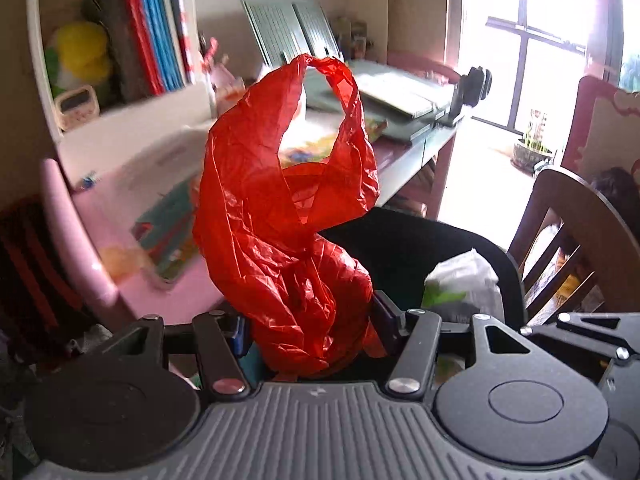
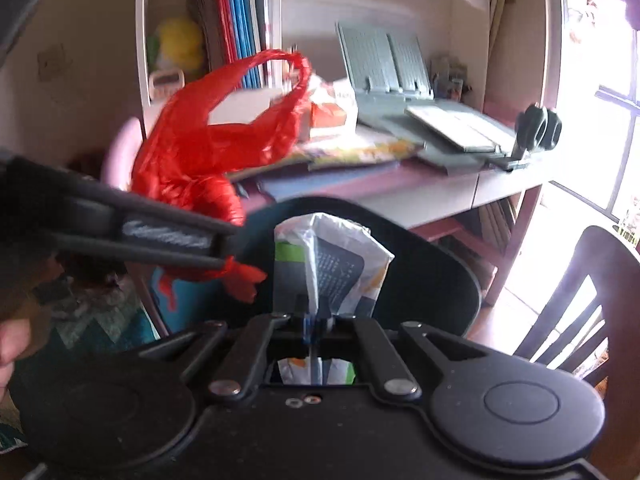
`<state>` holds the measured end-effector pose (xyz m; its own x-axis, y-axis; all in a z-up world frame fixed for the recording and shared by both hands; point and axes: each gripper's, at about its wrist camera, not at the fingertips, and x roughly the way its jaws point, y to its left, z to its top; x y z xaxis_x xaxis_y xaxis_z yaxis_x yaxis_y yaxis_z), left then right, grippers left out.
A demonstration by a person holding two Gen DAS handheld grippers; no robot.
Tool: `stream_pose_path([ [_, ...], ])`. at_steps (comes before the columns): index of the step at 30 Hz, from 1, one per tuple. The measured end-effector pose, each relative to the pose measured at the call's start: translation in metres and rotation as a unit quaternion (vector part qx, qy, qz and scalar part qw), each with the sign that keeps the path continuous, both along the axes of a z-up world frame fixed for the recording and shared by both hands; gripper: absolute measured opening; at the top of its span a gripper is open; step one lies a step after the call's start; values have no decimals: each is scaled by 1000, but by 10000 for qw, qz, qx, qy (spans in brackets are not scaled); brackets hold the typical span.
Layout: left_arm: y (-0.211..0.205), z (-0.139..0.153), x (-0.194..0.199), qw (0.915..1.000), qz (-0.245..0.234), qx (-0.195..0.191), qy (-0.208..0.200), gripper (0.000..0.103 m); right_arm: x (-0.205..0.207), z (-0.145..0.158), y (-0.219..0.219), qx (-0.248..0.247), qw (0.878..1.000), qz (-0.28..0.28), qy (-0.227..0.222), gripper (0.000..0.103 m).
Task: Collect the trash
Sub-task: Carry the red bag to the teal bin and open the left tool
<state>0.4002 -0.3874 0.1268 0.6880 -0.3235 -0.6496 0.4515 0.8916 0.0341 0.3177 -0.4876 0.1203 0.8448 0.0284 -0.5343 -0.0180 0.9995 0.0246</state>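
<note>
Through the left wrist camera we see our left gripper (image 1: 312, 332) clenched on the bunched lower end of a red plastic bag (image 1: 288, 208), which stands up between the fingers with its handle loop open at the top. Behind it lies a pink desk (image 1: 120, 240) strewn with books, and to the right a black bin (image 1: 420, 248) with a white wrapper (image 1: 464, 280) over its rim. Through the right wrist camera we see our right gripper (image 2: 314, 320) pinched tight on that white wrapper (image 2: 332, 264), held upright over the black bin (image 2: 440, 280). At left, the left gripper (image 2: 224, 248) reaches in, the red plastic bag (image 2: 208, 144) caught between its fingers, just beside the bin's rim.
</note>
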Motion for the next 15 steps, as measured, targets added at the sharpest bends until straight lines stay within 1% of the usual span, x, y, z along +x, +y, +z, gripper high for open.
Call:
stream_pose_path([
  [2,-11,-14,8,9998,-64,95,186,58,6,-7,-1,-18,9999,-11,121,4],
  [6,-25,-39,10,9983,-266,348,397,59,14,-19,-4,-148,9993,-38,348,8],
  [8,-27,-46,13,9981,-273,327,443,59,13,-23,-2,-142,9989,-4,445,17],
  [10,-28,-50,15,9979,-258,302,503,59,12,-25,-3,-119,9987,-7,487,17],
  [12,-27,-52,17,9978,-275,262,551,60,11,-27,-3,-116,9987,33,492,21],
  [13,-27,-52,16,9978,-273,244,548,63,10,-27,-3,-108,9988,25,485,24],
  [14,-25,-51,17,9980,-248,205,548,70,10,-27,-5,-99,9988,-7,482,26],
  [15,-23,-50,17,9982,-209,139,549,74,9,-26,-5,-81,9989,-17,471,27],
])
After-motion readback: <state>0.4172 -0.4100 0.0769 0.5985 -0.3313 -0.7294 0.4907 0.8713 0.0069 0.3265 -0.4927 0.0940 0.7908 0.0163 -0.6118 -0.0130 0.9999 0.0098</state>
